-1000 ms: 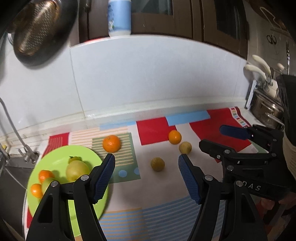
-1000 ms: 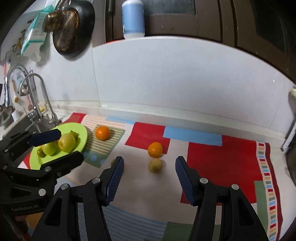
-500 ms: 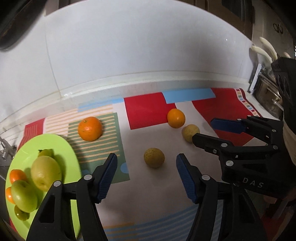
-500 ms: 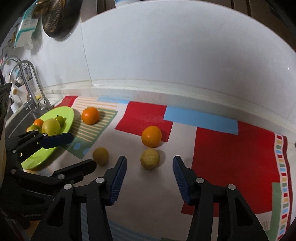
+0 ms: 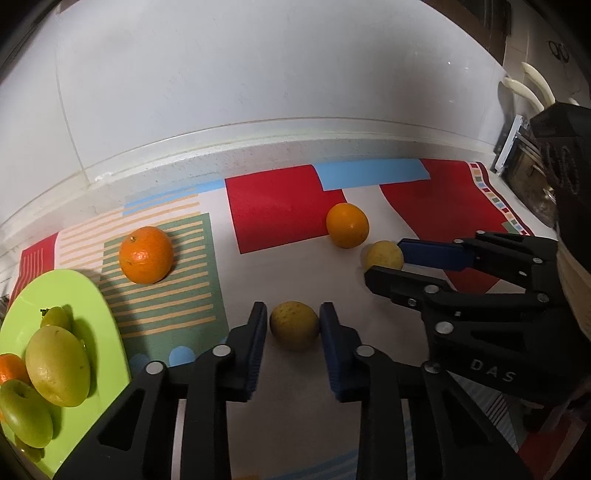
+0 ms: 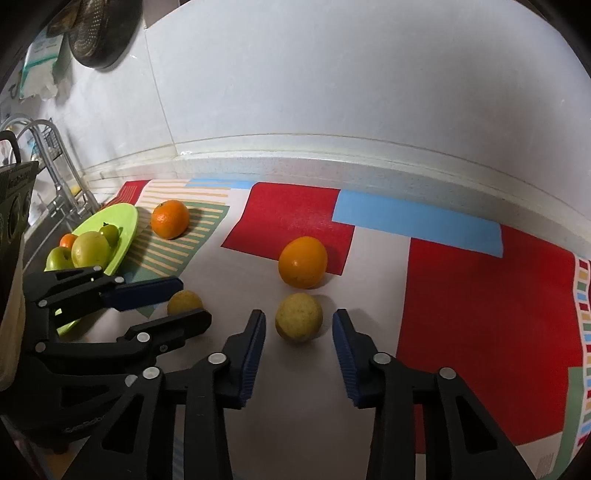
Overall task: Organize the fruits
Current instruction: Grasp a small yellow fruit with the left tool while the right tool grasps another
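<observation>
A: Left claw [image 5: 293, 325]?
B: Clamped on a yellowish fruit [image 5: 294, 325] lying on the mat [image 5: 177, 295], near the green plate [image 5: 107, 332].
A: Right claw [image 6: 299, 325]?
B: Closing around another yellowish fruit [image 6: 298, 320], gaps on both sides, just before an orange [image 6: 303, 262].

A: Surface condition?
B: Patterned mat [image 6: 480, 295] lies flat, with red, blue and striped panels. White wall panel [image 6: 332, 92] rises directly behind the mat.
A: Fixtures?
B: Chrome faucet [image 6: 55, 162] beyond the mat's left end; metal strainer [image 6: 99, 33] and carton [image 6: 40, 62] hang above that end. Cream handles [image 5: 532, 85] stand past the mat's right end
</observation>
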The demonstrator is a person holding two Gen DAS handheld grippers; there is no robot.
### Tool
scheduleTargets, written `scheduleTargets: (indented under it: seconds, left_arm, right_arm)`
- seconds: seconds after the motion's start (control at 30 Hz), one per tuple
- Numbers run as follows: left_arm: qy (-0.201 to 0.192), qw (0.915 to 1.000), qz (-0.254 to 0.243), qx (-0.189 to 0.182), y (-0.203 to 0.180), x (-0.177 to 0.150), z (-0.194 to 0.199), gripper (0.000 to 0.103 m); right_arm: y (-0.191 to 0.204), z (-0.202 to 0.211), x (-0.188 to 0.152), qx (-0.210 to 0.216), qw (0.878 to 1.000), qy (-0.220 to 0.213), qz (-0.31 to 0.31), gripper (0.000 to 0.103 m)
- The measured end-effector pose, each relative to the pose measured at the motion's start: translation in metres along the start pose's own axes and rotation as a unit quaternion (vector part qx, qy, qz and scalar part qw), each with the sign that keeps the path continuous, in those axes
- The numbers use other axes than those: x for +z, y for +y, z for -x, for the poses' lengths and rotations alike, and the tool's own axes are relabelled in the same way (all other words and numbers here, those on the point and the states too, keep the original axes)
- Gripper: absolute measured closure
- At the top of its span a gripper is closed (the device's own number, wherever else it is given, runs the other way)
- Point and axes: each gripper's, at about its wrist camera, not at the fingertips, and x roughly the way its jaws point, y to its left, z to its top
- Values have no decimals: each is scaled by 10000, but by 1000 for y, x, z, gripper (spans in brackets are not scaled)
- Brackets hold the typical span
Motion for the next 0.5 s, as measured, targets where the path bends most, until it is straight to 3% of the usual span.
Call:
scheduleTargets:
  seconds: [0.17,0.5]
  left_arm:
    - [-31,10000,5,32,-1,-1,4,75]
    - [-247,9996,11,100,-2,-5,31,75]
  right_arm:
    - [0,-5,1,16,10000,79,-45,74]
    - [10,20,-5,20,9999,-90,-76,74]
